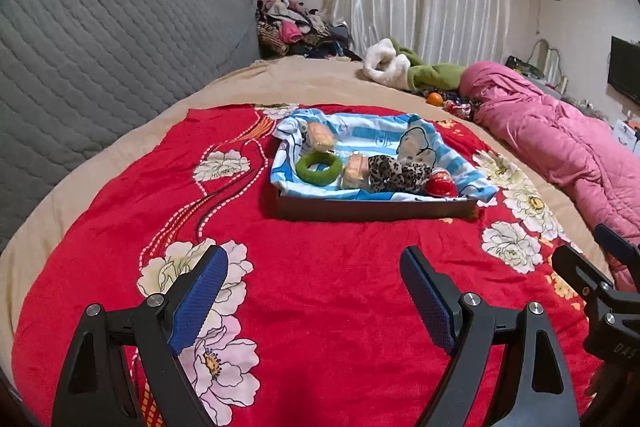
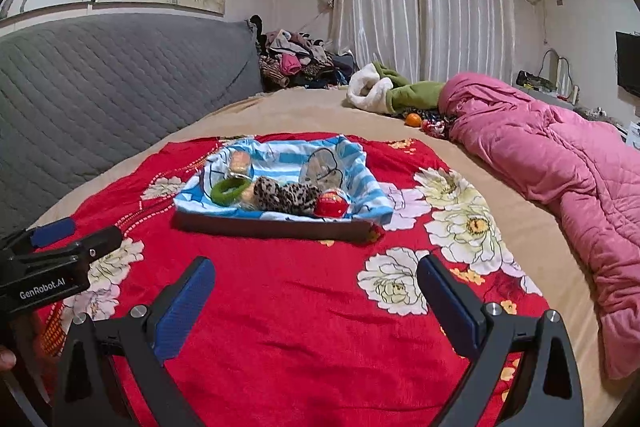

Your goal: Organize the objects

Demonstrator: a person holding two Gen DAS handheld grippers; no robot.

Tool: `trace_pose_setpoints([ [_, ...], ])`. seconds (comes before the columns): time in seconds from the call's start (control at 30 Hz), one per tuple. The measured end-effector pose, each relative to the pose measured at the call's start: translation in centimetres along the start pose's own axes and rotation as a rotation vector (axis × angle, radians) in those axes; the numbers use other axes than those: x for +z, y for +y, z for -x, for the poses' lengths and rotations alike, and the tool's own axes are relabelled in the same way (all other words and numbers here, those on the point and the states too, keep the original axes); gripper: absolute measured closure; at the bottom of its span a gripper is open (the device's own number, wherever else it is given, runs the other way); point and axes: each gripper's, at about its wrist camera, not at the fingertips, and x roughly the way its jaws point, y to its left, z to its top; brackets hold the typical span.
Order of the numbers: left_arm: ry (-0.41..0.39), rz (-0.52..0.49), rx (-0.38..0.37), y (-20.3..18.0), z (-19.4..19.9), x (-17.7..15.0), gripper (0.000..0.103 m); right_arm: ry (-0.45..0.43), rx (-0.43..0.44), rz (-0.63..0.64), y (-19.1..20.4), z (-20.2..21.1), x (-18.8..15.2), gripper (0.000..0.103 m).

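- We see a shallow dark rectangular tray [image 1: 372, 209] in the middle of the left wrist view, lined with a soft blue-and-white striped cloth [image 1: 372, 131] bearing a cartoon print.
- Along the tray's near edge lie a fuzzy green ring [image 1: 319, 167], a clear-wrapped pale snack [image 1: 355, 171], a plush leopard-print scrunchie [image 1: 398, 173] and a glossy red round item [image 1: 440, 183]; a second wrapped snack [image 1: 320, 135] sits toward the far left corner.
- The tray rests on a shiny red blanket [image 1: 320, 267] printed with large white flowers, spread over a tan bedsheet [image 1: 312, 75].
- A puffy pink quilted duvet [image 1: 560, 143] fills the right of the frame; a grey quilted headboard [image 1: 112, 39] fills the left.
- Our left gripper [image 1: 314, 269], with blue textured pads, stands wide open at the bottom of the frame, holding nothing and hanging above the blanket.
- Our right gripper [image 2: 316, 279] in its own view is likewise spread wide and empty, with the tray beyond it.
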Motion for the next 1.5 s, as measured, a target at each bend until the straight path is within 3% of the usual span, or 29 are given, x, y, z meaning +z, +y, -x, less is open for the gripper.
trace_pose_setpoints([
  [0.8, -0.002, -0.004, -0.021, 0.0, -1.9, -1.9, 0.014, 0.042, -0.012, -0.001, -0.9, -1.9, -2.7, 0.001],
  [1.5, 0.049, -0.019, -0.015, 0.4, -3.7, -4.2, 0.014, 0.098, -0.028, 0.0, -1.2, -3.2, -4.7, 0.001],
])
